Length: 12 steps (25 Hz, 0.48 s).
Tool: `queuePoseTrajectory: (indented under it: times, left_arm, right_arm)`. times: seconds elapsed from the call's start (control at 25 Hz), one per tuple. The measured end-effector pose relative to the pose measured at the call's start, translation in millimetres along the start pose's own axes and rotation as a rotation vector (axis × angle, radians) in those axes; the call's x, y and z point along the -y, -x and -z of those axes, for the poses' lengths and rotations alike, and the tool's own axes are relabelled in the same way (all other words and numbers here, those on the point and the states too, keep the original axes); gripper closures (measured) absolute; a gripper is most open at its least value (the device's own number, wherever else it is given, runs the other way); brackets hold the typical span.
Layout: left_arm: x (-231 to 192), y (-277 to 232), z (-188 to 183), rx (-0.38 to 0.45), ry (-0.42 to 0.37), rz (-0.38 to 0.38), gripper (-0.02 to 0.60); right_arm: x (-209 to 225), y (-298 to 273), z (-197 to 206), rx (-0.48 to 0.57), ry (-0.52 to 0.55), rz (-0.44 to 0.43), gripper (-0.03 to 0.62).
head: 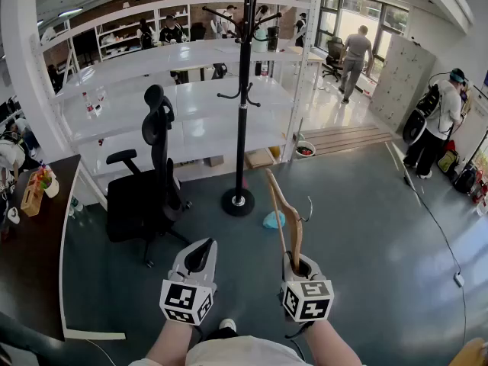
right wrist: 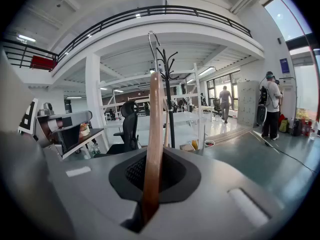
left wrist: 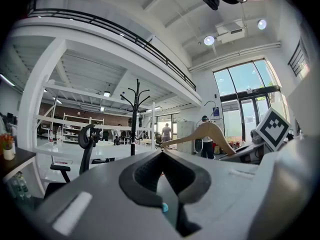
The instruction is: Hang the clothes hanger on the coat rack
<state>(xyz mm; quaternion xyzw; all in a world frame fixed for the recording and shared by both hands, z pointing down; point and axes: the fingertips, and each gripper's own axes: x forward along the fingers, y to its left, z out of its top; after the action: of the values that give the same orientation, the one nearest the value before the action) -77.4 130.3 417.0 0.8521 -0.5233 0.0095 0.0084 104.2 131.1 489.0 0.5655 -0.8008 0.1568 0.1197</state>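
A tall black coat rack [head: 242, 90] stands on the grey floor ahead of me, its round base [head: 238, 201] just beyond the grippers. My right gripper [head: 297, 264] is shut on one arm of a wooden clothes hanger [head: 284, 212], which rises upright from the jaws with its metal hook [head: 309, 208] pointing right. In the right gripper view the hanger [right wrist: 152, 134] runs up between the jaws, and the coat rack [right wrist: 170, 99] shows just behind it. My left gripper [head: 200, 256] is shut and holds nothing. In the left gripper view the hanger [left wrist: 205, 132] appears to the right of the coat rack [left wrist: 134, 119].
A black office chair [head: 149, 189] stands left of the rack. A dark desk [head: 30, 242] runs along the left edge, with white tables [head: 183, 113] behind. A blue object [head: 273, 219] lies on the floor near the base. A person [head: 438, 120] stands at far right.
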Motion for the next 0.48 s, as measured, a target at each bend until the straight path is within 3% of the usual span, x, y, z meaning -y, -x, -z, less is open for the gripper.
queuePoseTrajectory:
  times: [0.48]
  left_arm:
    - [-0.2, -5.0, 5.7, -0.001, 0.003, -0.002, 0.581]
  right_arm:
    - [5.0, -5.0, 4.8, -0.005, -0.008, 0.005, 0.568]
